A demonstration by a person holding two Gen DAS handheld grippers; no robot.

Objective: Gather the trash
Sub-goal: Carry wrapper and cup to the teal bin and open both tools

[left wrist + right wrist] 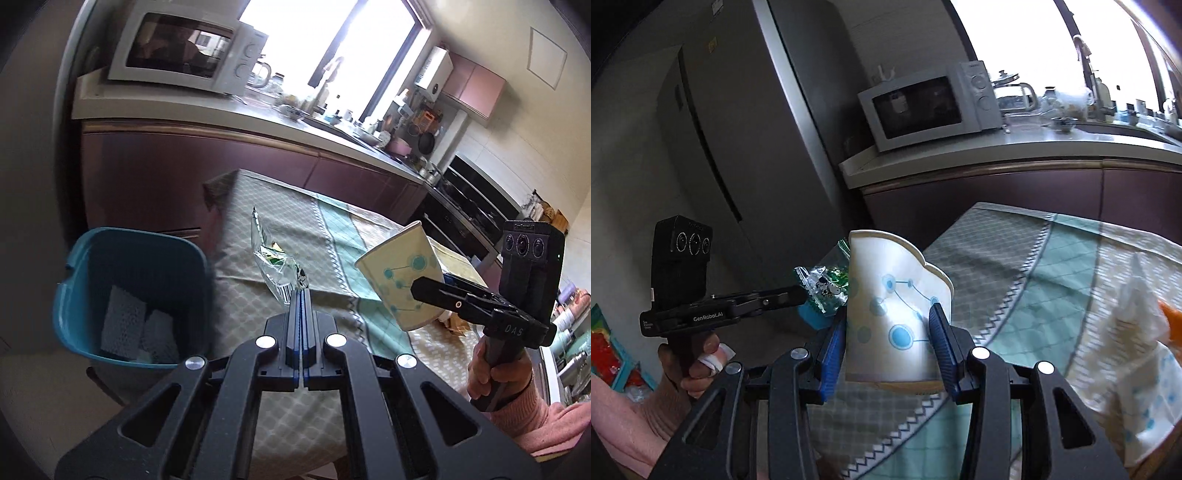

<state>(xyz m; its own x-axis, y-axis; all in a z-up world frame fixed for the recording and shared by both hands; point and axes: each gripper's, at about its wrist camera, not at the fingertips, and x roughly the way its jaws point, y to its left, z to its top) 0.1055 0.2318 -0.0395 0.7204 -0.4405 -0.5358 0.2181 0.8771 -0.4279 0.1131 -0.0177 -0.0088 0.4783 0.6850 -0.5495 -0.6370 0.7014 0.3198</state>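
Left gripper (pixel 302 295) pinches a clear wrapper (pixel 275 264) beside the blue bin (pixel 85 295); its print is unreadable. Right gripper (pixel 890 325) squeezes a dented paper cup (pixel 894 310) above the table (pixel 1052 266), cup base partly hidden.

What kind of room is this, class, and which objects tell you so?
Most likely a home kitchen: a white microwave oven on a pale countertop, a tall grey fridge, and a black frying pan hanging nearby.

Bin (pixel 92 258) floor half hidden (shadowed), counter clutter (pixel 332 110) indistinct
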